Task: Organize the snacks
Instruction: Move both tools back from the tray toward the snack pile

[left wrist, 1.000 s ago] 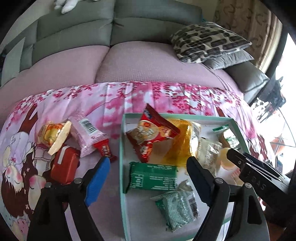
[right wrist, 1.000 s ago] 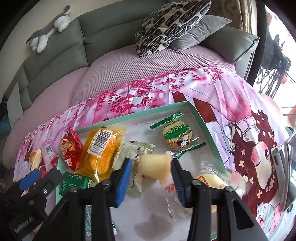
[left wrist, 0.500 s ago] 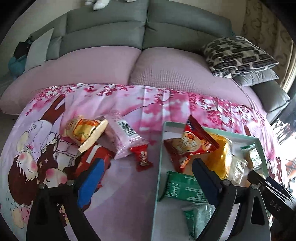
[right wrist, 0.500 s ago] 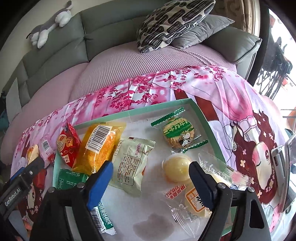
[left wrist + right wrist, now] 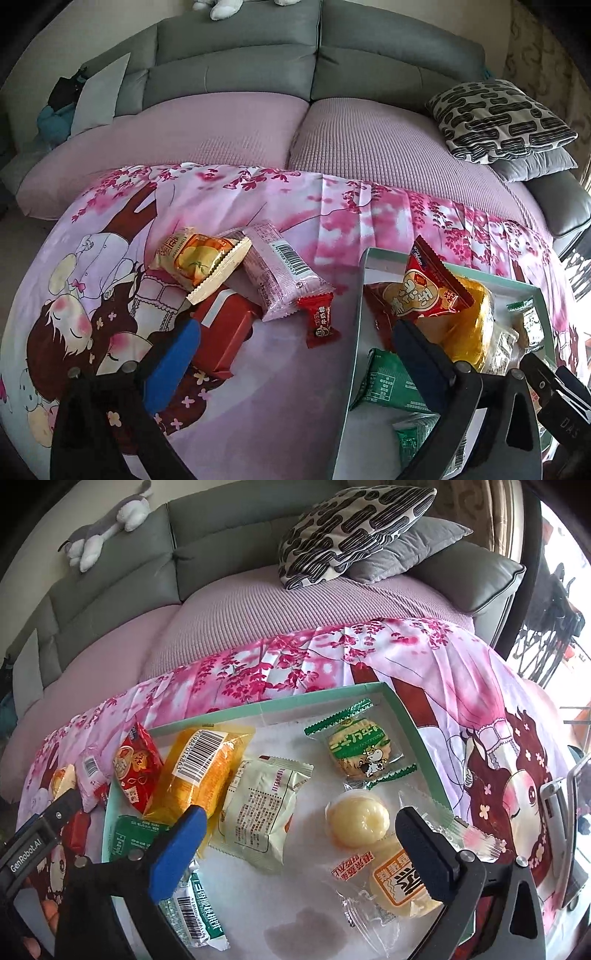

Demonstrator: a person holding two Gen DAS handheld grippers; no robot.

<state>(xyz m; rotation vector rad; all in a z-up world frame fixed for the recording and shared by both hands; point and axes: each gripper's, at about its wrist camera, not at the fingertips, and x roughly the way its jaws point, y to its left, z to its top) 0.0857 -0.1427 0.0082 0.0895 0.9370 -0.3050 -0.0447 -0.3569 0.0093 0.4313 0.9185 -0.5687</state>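
Observation:
A mint-green tray (image 5: pixel 314 698) holds several snacks: a red packet (image 5: pixel 135 766), an orange cake pack (image 5: pixel 199 771), a white packet (image 5: pixel 264 812), a green biscuit pack (image 5: pixel 360 751) and a yellow jelly cup (image 5: pixel 356 823). My right gripper (image 5: pixel 299 853) is open and empty above the tray. My left gripper (image 5: pixel 295 365) is open and empty over the cloth left of the tray (image 5: pixel 356 332). Loose on the cloth lie a yellow packet (image 5: pixel 195 258), a pink bar (image 5: pixel 280 273), a small red candy (image 5: pixel 319 321) and a red box (image 5: pixel 225 332).
A pink cartoon-print cloth (image 5: pixel 229 192) covers the low table. Behind it stands a grey sofa with a mauve seat cover (image 5: pixel 332 147) and patterned pillows (image 5: pixel 347 531). A plush toy (image 5: pixel 107 524) lies on the sofa back. A clear wrapped cake (image 5: pixel 402 886) lies at the tray's right.
My right gripper has opened and let go of the yellow jelly cup, which now lies in the tray. My left gripper has swung left, from over the tray to over the loose snacks.

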